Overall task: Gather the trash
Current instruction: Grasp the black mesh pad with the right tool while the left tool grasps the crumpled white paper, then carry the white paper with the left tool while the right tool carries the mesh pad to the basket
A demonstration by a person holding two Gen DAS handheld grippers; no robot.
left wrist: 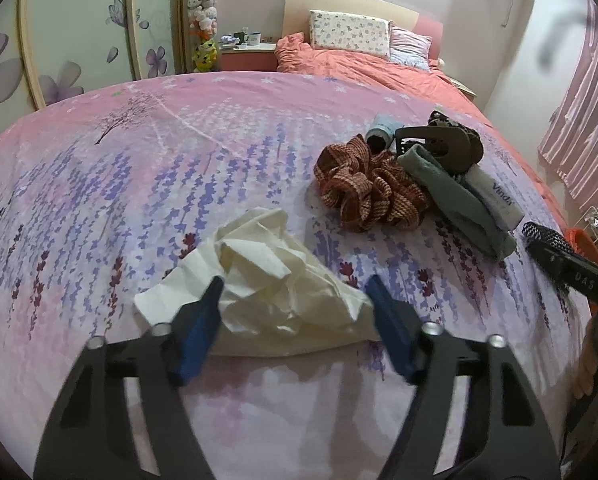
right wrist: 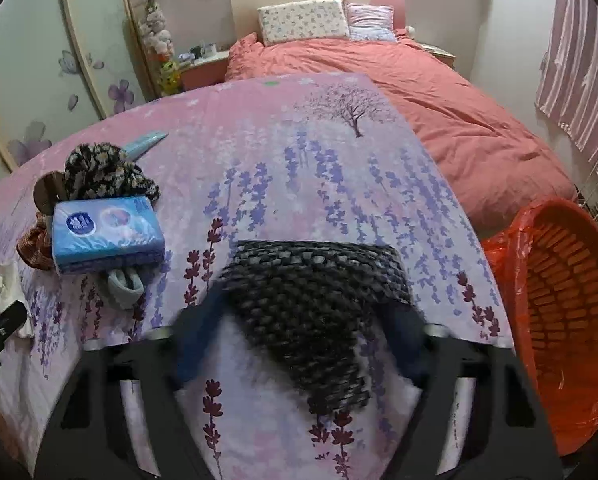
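Straddling crumpled white tissue (left wrist: 275, 280) on lavender-print bedsheet (left wrist: 139, 184), our left gripper (left wrist: 295, 300) held fingers apart, blue pads either side of tissue, not pressing. Our right gripper (right wrist: 303, 320) bracketed dark woven mesh piece (right wrist: 311, 300); blur hid contact, so we could not tell grip. Orange waste basket (right wrist: 571, 320) with red liner stood at 3 o'clock. Tissue pack (right wrist: 107, 232) and scrunchies lay at 10 o'clock.

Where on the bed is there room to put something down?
Free: the flowery sheet left of the crumpled tissue, out to the tree print. Crowded: the red scrunchie, grey cloth and tissue pack lie heaped together. The orange basket sits off the bed's edge.
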